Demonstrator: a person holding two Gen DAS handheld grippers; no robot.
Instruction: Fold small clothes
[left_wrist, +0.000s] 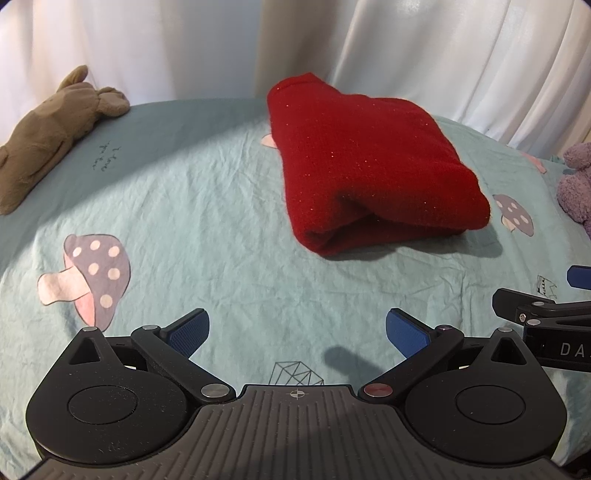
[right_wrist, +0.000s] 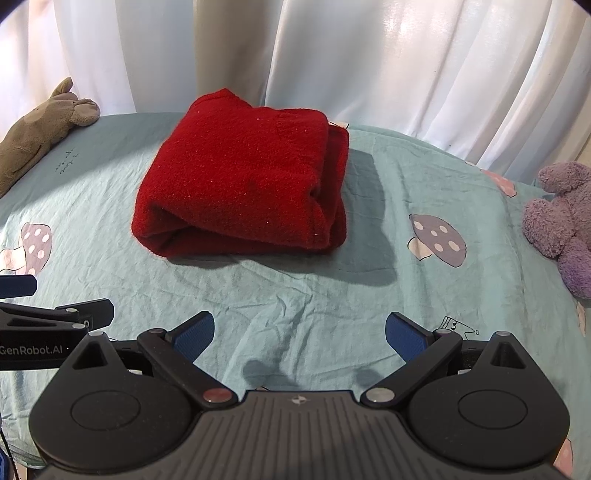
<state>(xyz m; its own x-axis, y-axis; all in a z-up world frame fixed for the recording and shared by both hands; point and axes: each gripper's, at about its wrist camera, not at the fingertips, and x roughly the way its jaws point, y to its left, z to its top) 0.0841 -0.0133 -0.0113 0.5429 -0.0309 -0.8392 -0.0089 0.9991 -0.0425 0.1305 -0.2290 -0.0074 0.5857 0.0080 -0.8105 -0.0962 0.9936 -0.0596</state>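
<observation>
A red fuzzy garment (left_wrist: 369, 162) lies folded into a thick rectangular bundle on the teal bedsheet (left_wrist: 207, 206); it also shows in the right wrist view (right_wrist: 240, 181). My left gripper (left_wrist: 297, 334) is open and empty, held above the sheet in front of the bundle, apart from it. My right gripper (right_wrist: 299, 338) is also open and empty, in front of the bundle and to the right of the left one. The right gripper's side shows at the right edge of the left wrist view (left_wrist: 546, 310), and the left gripper's side at the left edge of the right wrist view (right_wrist: 55, 317).
A brown plush toy (left_wrist: 48, 133) lies at the far left of the bed. A purple plush toy (right_wrist: 565, 221) sits at the right edge. White curtains (right_wrist: 369, 55) hang behind the bed. The sheet carries mushroom prints (left_wrist: 92, 273).
</observation>
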